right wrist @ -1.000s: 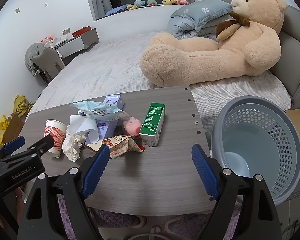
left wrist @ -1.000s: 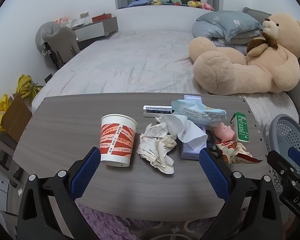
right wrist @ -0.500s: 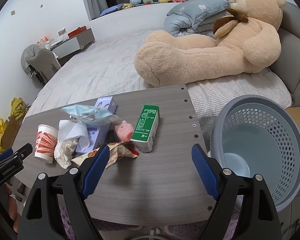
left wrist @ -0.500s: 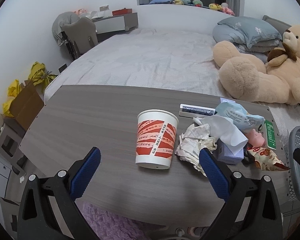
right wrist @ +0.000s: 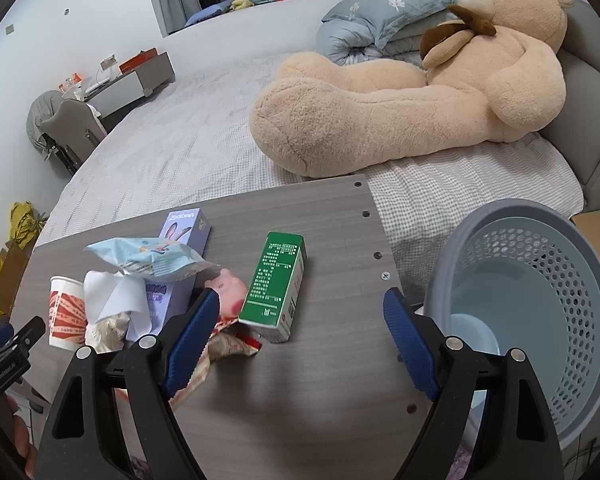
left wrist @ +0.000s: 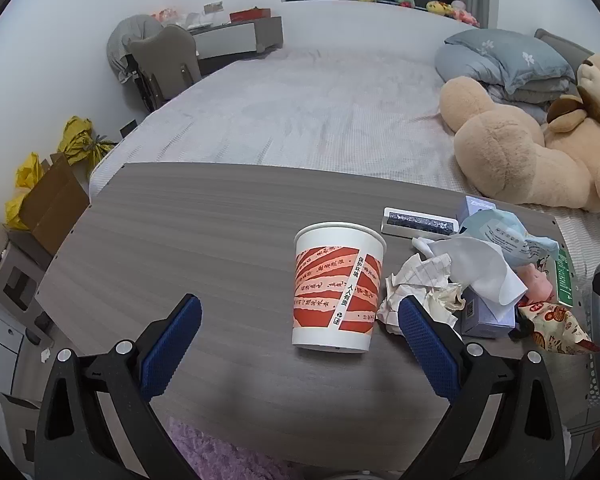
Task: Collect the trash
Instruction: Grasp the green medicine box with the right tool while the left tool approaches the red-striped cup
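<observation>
Since the earlier frame the left gripper point(left wrist: 300, 312) has swung leftward along the table point(left wrist: 204, 224), so the paper cup point(left wrist: 337, 286) now stands nearly centred ahead of it rather than off to its left side. That gripper is spread wide and holds nothing; the cup is upright, just beyond the fingertips and slightly toward the right finger, with crumpled paper point(left wrist: 418, 290) touching or nearly touching the cup on its right. The right gripper point(right wrist: 296, 320) is likewise spread and empty — the green carton point(right wrist: 278, 282) lies flat just ahead of it, its long axis running away from the gripper, right of the cup and the wrapper pile. The laundry-style basket point(right wrist: 540, 308) stands off the table edge, far right of the cup. The left gripper looks nearer the cup — a straight push forward should bracket it.
</observation>
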`<state>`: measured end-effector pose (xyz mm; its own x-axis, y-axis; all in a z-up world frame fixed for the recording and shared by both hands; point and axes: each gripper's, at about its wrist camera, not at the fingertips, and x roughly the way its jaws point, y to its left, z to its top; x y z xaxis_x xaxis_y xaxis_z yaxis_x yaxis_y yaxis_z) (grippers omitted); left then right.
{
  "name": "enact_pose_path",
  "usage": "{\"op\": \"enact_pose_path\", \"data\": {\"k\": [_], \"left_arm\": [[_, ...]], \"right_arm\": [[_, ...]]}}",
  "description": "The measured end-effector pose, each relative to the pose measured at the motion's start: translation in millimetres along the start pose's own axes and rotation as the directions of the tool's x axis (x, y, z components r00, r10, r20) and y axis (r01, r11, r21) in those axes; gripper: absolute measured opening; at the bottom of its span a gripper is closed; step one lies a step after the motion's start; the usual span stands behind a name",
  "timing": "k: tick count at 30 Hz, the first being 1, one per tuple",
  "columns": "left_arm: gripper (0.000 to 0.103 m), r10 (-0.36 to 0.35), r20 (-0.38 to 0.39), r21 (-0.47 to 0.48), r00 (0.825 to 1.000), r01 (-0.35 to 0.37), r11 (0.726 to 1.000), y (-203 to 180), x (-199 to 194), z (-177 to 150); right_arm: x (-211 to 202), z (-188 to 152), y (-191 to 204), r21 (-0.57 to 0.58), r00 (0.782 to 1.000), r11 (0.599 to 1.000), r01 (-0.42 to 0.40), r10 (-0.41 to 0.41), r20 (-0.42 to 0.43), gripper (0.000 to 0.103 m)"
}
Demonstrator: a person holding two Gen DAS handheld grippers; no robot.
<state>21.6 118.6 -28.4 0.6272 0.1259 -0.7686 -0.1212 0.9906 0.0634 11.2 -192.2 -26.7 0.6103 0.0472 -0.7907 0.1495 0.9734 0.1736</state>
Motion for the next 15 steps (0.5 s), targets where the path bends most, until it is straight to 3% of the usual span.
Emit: {"op": "enact_pose_path", "data": {"k": [8, 15], "left_arm": [[0.097, -0.015, -0.015, -0.009, 1.0, 0.015, 1.0, 2, 10, 2], [0.097, -0.026, -0.03, -0.009, 0.999, 0.026, 1.0, 0, 19, 1]], "right_arm": [[42, 15, 6, 0.005, 0.997, 1.0, 0.017, -0.017, -0.078, 0.08], [59, 4, 4, -0.003, 0.99, 0.999, 0.036, -0.036, -0.137, 0.08]]}}
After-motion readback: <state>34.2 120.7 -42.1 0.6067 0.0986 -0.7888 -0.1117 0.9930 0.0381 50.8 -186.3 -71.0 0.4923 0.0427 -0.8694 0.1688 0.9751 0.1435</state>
